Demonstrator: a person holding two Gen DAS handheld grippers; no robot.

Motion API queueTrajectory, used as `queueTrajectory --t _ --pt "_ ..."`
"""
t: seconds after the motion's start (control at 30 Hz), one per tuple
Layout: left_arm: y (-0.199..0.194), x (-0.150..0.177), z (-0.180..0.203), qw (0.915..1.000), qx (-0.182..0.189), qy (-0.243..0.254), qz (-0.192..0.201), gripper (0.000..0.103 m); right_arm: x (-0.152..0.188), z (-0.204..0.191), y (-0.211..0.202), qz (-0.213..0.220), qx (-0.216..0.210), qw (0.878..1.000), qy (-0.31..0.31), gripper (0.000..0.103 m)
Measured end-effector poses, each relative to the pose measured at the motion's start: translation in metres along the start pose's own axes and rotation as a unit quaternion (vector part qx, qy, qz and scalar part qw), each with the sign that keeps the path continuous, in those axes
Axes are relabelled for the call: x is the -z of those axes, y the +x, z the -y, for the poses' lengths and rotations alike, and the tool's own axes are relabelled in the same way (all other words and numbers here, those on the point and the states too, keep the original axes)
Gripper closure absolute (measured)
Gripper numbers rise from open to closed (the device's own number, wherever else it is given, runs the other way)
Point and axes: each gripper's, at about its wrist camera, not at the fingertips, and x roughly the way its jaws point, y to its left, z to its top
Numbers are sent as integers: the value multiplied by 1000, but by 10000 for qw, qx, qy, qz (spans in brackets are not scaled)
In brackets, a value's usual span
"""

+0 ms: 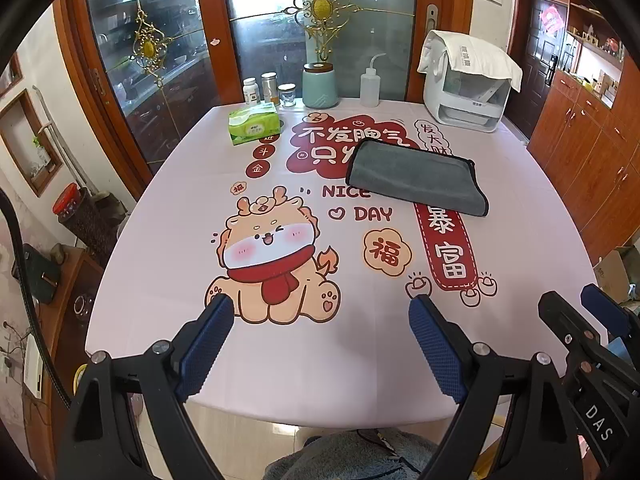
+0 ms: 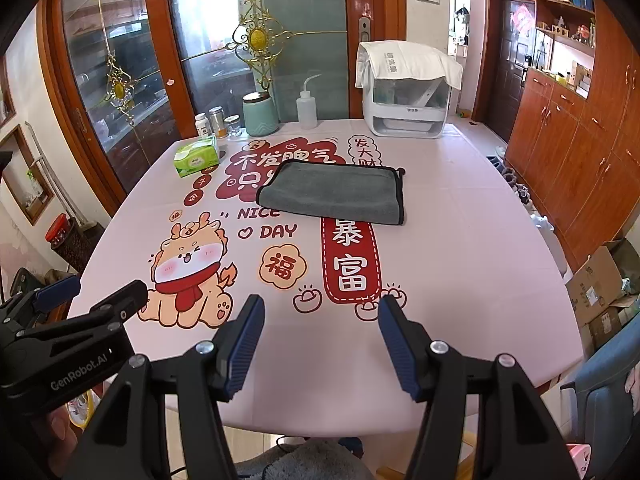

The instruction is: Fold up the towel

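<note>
A grey towel [image 1: 416,176] with a black hem lies flat, folded in half, on the far middle of the table; it also shows in the right wrist view [image 2: 334,192]. My left gripper [image 1: 320,308] is open and empty, held above the near part of the table, well short of the towel. My right gripper [image 2: 320,308] is open and empty too, above the near edge. The right gripper shows at the right edge of the left wrist view [image 1: 580,300], and the left gripper at the left edge of the right wrist view [image 2: 100,288].
The table [image 1: 200,184] has a pink printed cloth. Along its far edge stand a green tissue pack [image 1: 253,123], small jars [image 1: 269,89], a teal canister [image 1: 319,85], a squeeze bottle [image 1: 370,88] and a white appliance [image 1: 468,84] with a cloth on top. Wooden cabinets [image 2: 580,160] stand to the right.
</note>
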Motion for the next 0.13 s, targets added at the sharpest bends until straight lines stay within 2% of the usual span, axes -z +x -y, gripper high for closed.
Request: queueTrajectory --t 0.13 --pt "0 0 0 10000 5 -1 -9 14 0 0 1 -15 -5 10000 6 43"
